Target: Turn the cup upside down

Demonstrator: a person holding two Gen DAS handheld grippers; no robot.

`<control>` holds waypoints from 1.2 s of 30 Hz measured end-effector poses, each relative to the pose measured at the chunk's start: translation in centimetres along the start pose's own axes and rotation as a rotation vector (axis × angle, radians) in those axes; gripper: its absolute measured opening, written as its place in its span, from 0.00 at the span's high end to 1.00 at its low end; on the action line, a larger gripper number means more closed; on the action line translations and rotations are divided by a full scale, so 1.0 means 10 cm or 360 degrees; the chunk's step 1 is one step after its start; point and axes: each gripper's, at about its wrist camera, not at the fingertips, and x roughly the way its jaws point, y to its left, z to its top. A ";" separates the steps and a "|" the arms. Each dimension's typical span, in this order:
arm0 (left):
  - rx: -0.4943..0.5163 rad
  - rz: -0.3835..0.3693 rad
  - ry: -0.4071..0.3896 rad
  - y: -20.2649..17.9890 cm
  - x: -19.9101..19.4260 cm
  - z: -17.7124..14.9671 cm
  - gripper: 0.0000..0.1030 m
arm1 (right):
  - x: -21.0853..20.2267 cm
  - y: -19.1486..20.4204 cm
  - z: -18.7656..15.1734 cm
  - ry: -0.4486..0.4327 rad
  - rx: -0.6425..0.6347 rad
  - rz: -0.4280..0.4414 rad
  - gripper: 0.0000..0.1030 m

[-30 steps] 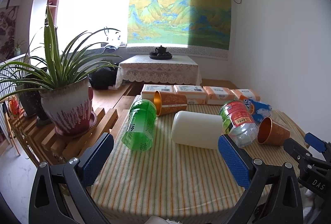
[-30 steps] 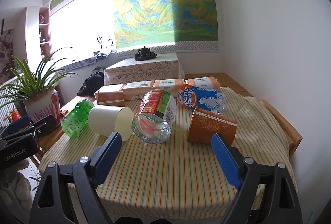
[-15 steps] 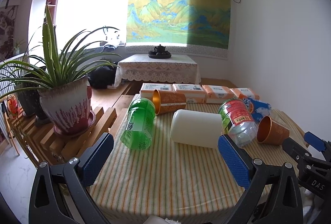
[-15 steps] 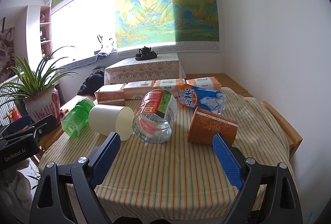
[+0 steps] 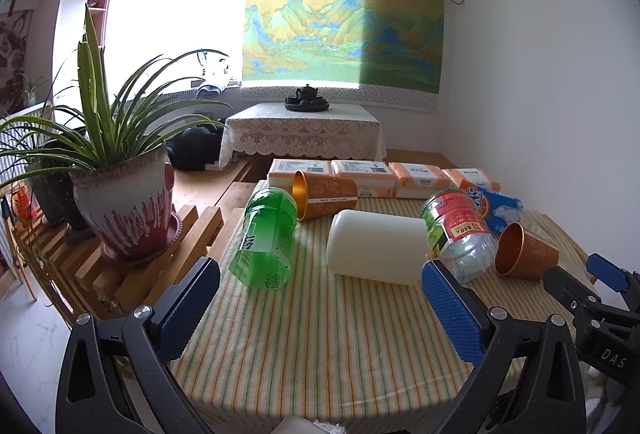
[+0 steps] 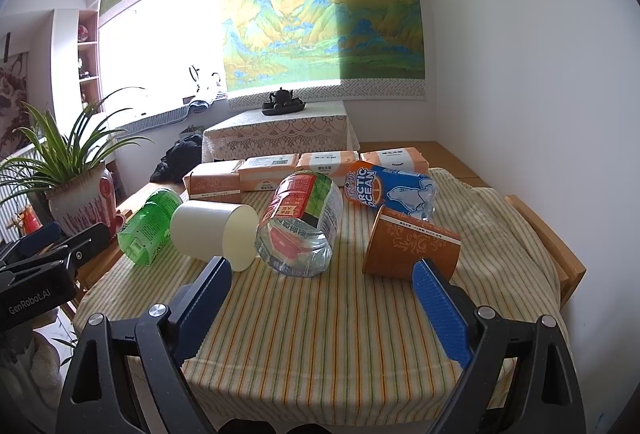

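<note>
A white cup (image 5: 376,248) lies on its side mid-table, its closed base toward the right wrist view (image 6: 214,234). An orange paper cup (image 5: 526,252) lies on its side at the right; it shows close in the right wrist view (image 6: 412,248). A second orange cup (image 5: 324,193) lies at the back left. My left gripper (image 5: 320,308) is open and empty, short of the white cup. My right gripper (image 6: 322,308) is open and empty, its right pad (image 6: 438,314) just in front of the orange cup.
A green bottle (image 5: 266,238), a clear red-label bottle (image 6: 302,224) and a blue Arctic Ocean bottle (image 6: 392,191) lie on the striped cloth (image 5: 320,334). Tissue packs (image 5: 360,177) line the back edge. A potted plant (image 5: 124,201) stands on a wooden rack at the left.
Both grippers have drifted slightly; the view barely shifts. No object has moved and both grippers stay open.
</note>
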 end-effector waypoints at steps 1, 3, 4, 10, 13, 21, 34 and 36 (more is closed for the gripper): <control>-0.0001 0.0000 0.0001 0.00 0.00 0.00 0.01 | 0.00 0.00 0.00 0.0000 -0.0003 0.0001 0.13; -0.0003 -0.0002 0.0004 0.00 0.01 0.00 0.01 | 0.01 0.01 0.00 0.0001 -0.0012 0.0000 0.13; -0.0004 -0.0002 0.0005 0.00 0.02 0.00 0.01 | 0.01 0.01 0.00 0.0002 -0.0013 0.0001 0.13; -0.0006 -0.0004 0.0006 0.01 0.03 -0.01 0.01 | 0.02 0.02 0.01 0.0010 -0.0012 0.0012 0.13; -0.0005 -0.0006 0.0010 0.02 0.03 -0.01 0.01 | 0.03 0.03 0.01 0.0015 -0.0018 0.0021 0.13; -0.0014 0.0010 0.0049 0.09 0.09 -0.03 0.01 | 0.10 0.08 0.04 0.0045 -0.0050 0.0058 0.13; -0.0050 0.0032 0.0100 0.31 0.11 -0.05 0.01 | 0.38 0.34 0.39 0.0177 -0.0299 0.0352 0.13; -0.0052 0.0038 0.0102 0.34 0.09 -0.06 0.01 | 0.48 0.48 0.46 0.0228 -0.0412 0.0413 0.13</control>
